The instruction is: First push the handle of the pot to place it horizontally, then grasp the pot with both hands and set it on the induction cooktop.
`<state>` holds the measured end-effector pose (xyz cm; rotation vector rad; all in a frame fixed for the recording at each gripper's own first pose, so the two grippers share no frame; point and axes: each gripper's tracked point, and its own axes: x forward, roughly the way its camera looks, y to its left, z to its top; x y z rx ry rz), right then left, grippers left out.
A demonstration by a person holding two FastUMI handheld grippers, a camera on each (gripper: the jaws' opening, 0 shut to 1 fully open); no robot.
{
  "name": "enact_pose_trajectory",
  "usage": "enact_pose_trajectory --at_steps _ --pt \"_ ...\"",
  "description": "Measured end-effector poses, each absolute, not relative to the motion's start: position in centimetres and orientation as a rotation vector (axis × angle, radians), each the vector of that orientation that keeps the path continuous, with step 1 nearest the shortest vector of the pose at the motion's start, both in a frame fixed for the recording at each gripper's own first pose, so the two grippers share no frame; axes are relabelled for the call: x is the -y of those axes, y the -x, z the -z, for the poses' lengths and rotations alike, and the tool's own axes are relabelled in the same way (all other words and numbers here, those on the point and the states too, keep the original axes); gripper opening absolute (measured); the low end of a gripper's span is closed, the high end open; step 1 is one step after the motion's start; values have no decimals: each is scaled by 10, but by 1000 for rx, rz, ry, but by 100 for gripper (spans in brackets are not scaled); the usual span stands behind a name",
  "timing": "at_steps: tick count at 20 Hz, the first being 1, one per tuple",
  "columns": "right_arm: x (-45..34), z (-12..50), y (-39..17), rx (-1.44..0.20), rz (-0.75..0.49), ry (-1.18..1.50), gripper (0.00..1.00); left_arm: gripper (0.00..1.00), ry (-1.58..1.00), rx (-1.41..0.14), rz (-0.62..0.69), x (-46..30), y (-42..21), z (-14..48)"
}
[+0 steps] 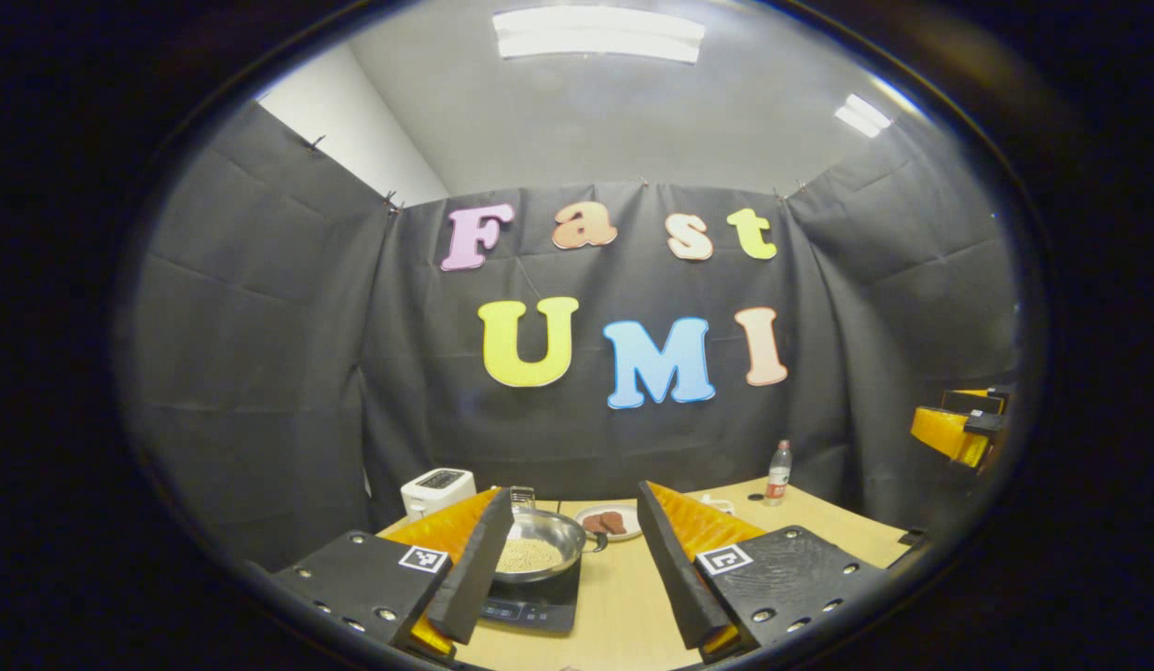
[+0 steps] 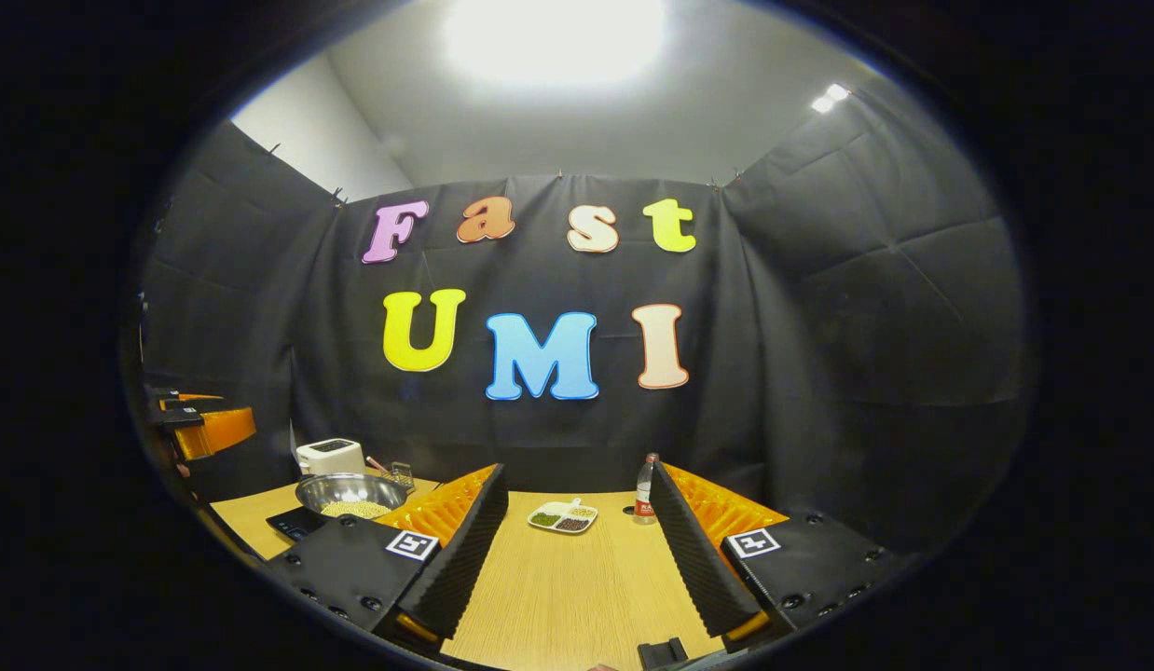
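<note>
Tabletop pot [image 1: 540,545] (beyond jaws)

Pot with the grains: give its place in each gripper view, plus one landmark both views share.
Left gripper view: pot low centre-left, on the cooktop, just right of the left finger.
Right gripper view: pot at lower left, beyond the left finger.
Shared landmark: the white toaster behind it.

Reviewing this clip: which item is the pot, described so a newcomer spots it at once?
Start at the wooden table before the black cloth wall, then find the black induction cooktop near its left end. The pot sits on it: a shiny round metal bowl holding pale grains, unlike the white toaster behind.
</note>
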<state>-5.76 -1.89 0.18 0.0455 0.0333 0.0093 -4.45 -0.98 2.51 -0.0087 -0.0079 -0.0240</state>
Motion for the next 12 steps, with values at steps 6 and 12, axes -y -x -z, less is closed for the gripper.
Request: enact_pose_trajectory --at_steps 6,12 --pt "19 -9 80 -9 3 -32 96 81 16 3 4 -11 69 -20" --pt "18 -7 96 -9 7 -32 96 78 11 11 11 -9 80 -25"
